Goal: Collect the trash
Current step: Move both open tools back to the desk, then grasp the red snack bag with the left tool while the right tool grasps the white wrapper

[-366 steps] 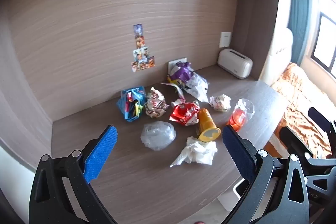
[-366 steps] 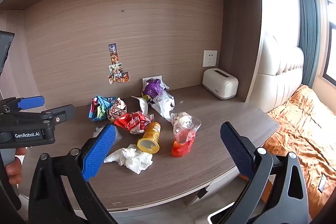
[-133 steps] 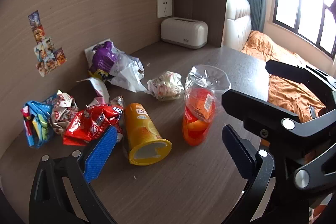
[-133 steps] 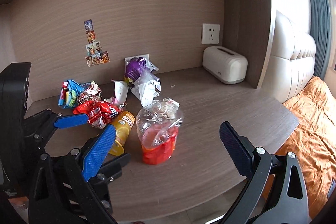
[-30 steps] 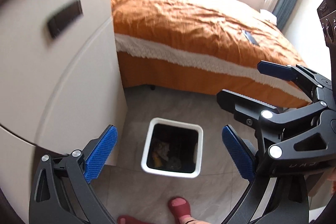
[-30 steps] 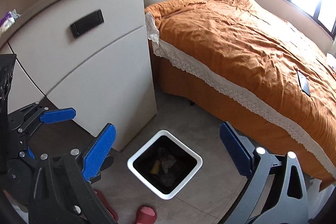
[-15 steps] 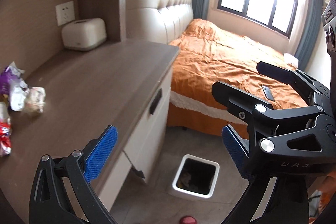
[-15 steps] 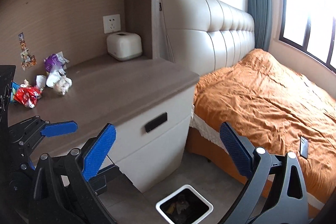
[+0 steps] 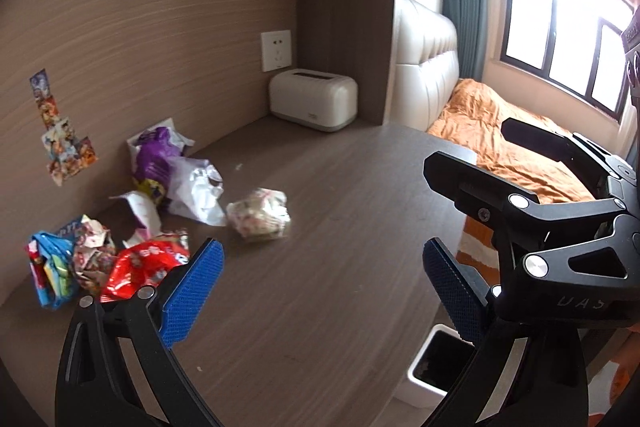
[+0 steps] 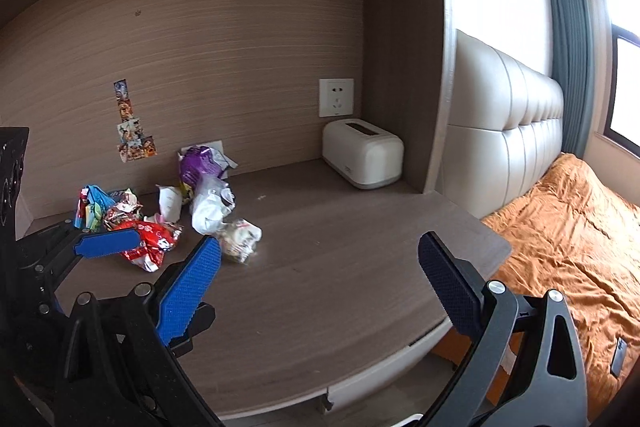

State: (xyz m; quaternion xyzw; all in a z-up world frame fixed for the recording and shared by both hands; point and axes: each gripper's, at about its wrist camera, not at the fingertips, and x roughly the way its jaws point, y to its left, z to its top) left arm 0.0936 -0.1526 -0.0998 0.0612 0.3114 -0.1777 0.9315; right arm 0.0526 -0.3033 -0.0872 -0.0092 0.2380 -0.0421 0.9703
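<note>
1. Both grippers are hovering over the front part of the worktop and both are empty. The left gripper is holding its blue fingers spread wide, and the right gripper is doing the same.
2. The trash is sitting in a loose heap toward the back left corner of the worktop, near the wall: a blue wrapper, a red snack bag, a purple bag with a white plastic bag just beside it.
3. The piece I'd go for next is the crumpled paper ball. It's lying apart from the heap, closest to the middle of the worktop.
4. The relation that matters: from both grippers the ball is lying ahead and a bit left. In the right wrist view it's sitting just beyond the right gripper's left finger tip, so the right one is looking slightly nearer. It's roundish, no real long axis, so approach angle isn't mattering much.
5. The left gripper is looking better placed for the red snack bag, which is just past its left finger.
6. The white bin is standing on the floor beyond the front right edge of the worktop.
</note>
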